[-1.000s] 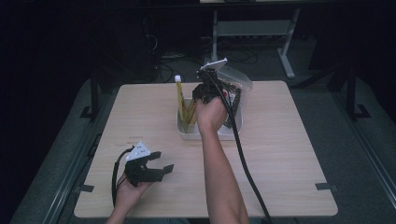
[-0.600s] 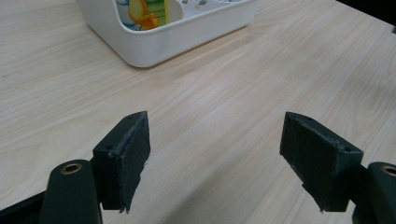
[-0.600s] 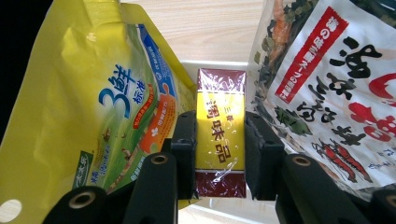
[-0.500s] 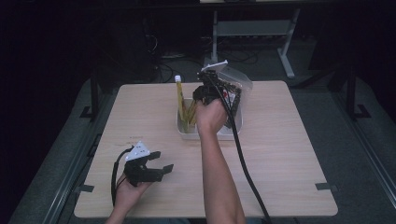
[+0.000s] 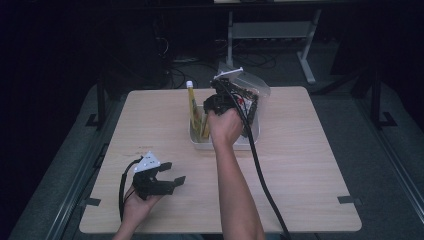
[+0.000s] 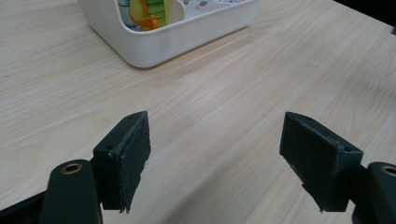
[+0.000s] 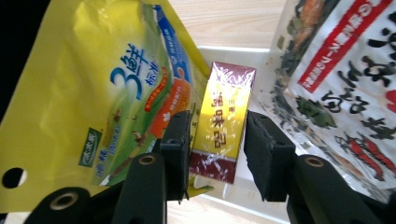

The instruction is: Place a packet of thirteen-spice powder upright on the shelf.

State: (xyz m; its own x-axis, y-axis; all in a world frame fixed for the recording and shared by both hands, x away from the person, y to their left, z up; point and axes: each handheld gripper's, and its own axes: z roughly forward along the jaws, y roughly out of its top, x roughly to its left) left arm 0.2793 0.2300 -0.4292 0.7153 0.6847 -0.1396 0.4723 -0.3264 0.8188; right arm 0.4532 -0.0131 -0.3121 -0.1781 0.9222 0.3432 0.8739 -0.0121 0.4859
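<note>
The small yellow-and-maroon box [image 7: 223, 122], wrapped in clear film, stands upright in the white bin [image 5: 196, 136] at the far middle of the table [image 5: 310, 165]. It is wedged between a tall yellow pouch [image 7: 107, 93] on one side and a clear bag with red and black lettering [image 7: 345, 70] on the other. My right gripper [image 7: 217, 149] reaches down into the bin with a jaw on either side of the box. The jaws have just been opening, and I see a gap between each pad and the box, so I no longer have it clamped; it rests in the bin on its own.

My left gripper [image 6: 215, 158] waits low over the near left of the table, jaws wide apart with nothing but bare wood between them, the bin's corner [image 6: 154, 46] some way ahead.

What worries me is the tight packing. As I lift out, a pad could snag the box's film or the edge of the yellow pouch and drag either one up with me. The pouch stands tall and thin, with its white cap [image 5: 190, 84] above the rim, so a nudge from my jaw could tip it over the side. The box, if bumped, may lean and slide under the clear bag.
</note>
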